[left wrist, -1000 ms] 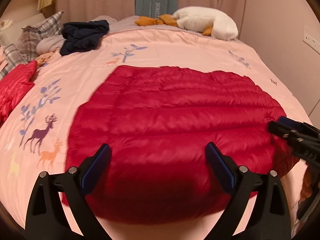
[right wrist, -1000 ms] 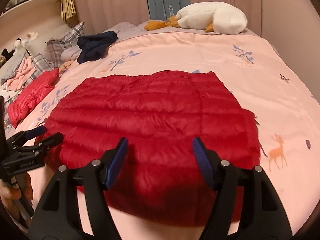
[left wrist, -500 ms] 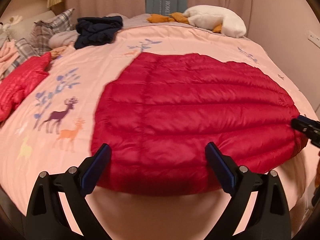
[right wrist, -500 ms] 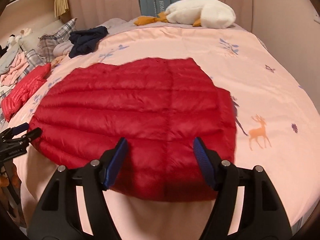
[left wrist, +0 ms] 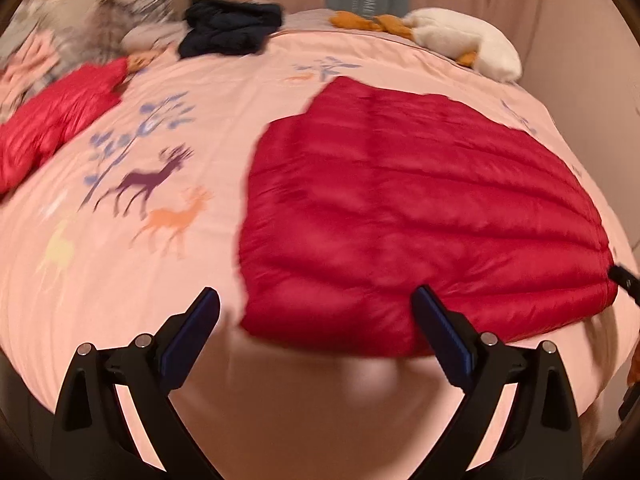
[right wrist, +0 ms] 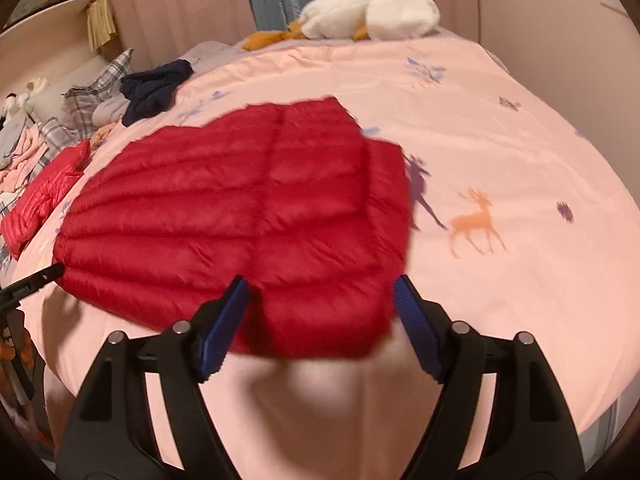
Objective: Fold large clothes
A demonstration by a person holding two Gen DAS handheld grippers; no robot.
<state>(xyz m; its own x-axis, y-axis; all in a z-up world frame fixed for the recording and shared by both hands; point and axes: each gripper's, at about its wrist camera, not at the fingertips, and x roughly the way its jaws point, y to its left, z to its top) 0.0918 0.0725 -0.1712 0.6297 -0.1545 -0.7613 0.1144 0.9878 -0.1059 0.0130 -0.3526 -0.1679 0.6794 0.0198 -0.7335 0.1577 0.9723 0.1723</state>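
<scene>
A red quilted down jacket (left wrist: 416, 208) lies spread flat on the pink bed cover (left wrist: 120, 280); it also shows in the right wrist view (right wrist: 248, 216). My left gripper (left wrist: 316, 320) is open and empty, just short of the jacket's near left corner. My right gripper (right wrist: 320, 308) is open and empty, its jaws straddling the jacket's near right corner without touching it. The right gripper's tip shows at the far right of the left wrist view (left wrist: 624, 280); the left gripper's tip shows at the left edge of the right wrist view (right wrist: 32, 280).
A second red jacket (left wrist: 52, 120) lies at the left of the bed. A dark navy garment (left wrist: 228, 28), plaid pillows (right wrist: 92, 92) and a white plush goose (right wrist: 368, 12) lie at the far end. Curtains hang behind. The bed's near edge drops off below the grippers.
Both grippers have pulled back toward the bed's near edge and swung outward. The left view shifted left, the right view shifted right. The jacket has not moved.
</scene>
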